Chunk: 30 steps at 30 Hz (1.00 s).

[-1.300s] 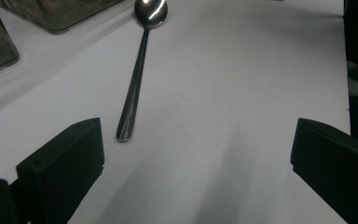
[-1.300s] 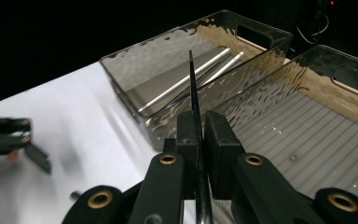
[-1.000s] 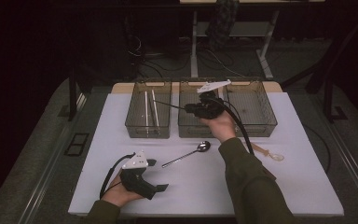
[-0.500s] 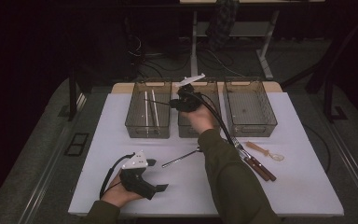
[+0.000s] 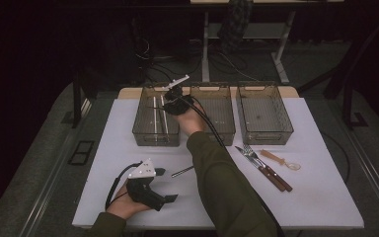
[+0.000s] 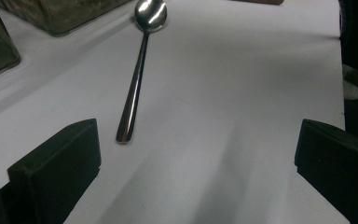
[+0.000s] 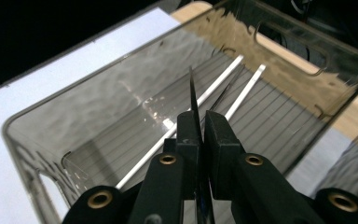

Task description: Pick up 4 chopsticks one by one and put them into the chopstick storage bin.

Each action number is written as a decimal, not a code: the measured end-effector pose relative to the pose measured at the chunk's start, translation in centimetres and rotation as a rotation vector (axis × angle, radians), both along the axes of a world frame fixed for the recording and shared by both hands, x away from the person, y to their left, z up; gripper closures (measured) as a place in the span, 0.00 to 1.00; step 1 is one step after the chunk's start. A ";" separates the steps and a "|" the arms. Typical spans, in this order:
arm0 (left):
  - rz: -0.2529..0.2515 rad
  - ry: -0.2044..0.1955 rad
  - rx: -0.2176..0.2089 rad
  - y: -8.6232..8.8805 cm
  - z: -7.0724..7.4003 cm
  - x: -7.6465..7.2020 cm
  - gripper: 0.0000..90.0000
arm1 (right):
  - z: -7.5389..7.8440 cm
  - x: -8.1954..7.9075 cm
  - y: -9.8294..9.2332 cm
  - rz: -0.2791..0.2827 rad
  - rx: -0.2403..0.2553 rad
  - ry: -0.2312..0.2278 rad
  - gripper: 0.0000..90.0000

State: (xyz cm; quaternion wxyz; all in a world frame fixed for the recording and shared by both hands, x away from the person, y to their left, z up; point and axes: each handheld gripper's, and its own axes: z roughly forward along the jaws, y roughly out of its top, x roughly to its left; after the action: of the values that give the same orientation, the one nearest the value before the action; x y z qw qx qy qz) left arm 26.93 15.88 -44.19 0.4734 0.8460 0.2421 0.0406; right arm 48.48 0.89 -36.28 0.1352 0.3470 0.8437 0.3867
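Right gripper (image 7: pixel 198 128) clamps my thin dark utensil (image 7: pixel 192 93) over the left bin (image 5: pixel 143 136), which holds two pale rods (image 7: pixel 200 100). Left gripper (image 6: pixel 196 154) rests wide open, holding nothing, on open mat (image 5: pixel 321 197) near the spoon (image 6: pixel 137 84).
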 end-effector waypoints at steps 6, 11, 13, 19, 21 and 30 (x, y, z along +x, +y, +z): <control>-0.001 -0.001 0.002 0.1 0.0 0.1 0.00 | -0.6 0.4 0.7 0.015 0.022 0.032 0.78; 0.004 0.000 0.001 0.2 0.0 0.1 0.00 | -0.4 0.2 0.0 0.025 0.051 0.071 0.60; 0.006 0.001 0.002 0.2 0.0 0.1 0.00 | -0.2 0.0 -0.4 0.026 0.067 0.070 0.54; 0.006 0.003 0.006 0.2 -0.1 0.1 0.00 | 0.6 -0.9 -2.2 0.050 0.113 0.059 0.49; 0.007 0.003 0.007 0.2 -0.1 0.2 0.00 | 0.7 -1.2 -2.9 0.061 0.125 0.063 0.48; 0.008 0.001 0.014 0.2 -0.1 0.1 0.00 | 1.2 -2.9 -6.5 0.086 0.132 0.045 0.41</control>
State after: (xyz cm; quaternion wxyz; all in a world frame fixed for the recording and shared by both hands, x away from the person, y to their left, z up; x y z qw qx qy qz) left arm 27.03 16.09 -44.30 0.4673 0.8483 0.2452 0.0436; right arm 45.58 -5.60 -35.08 0.0765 0.3269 0.8334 0.4391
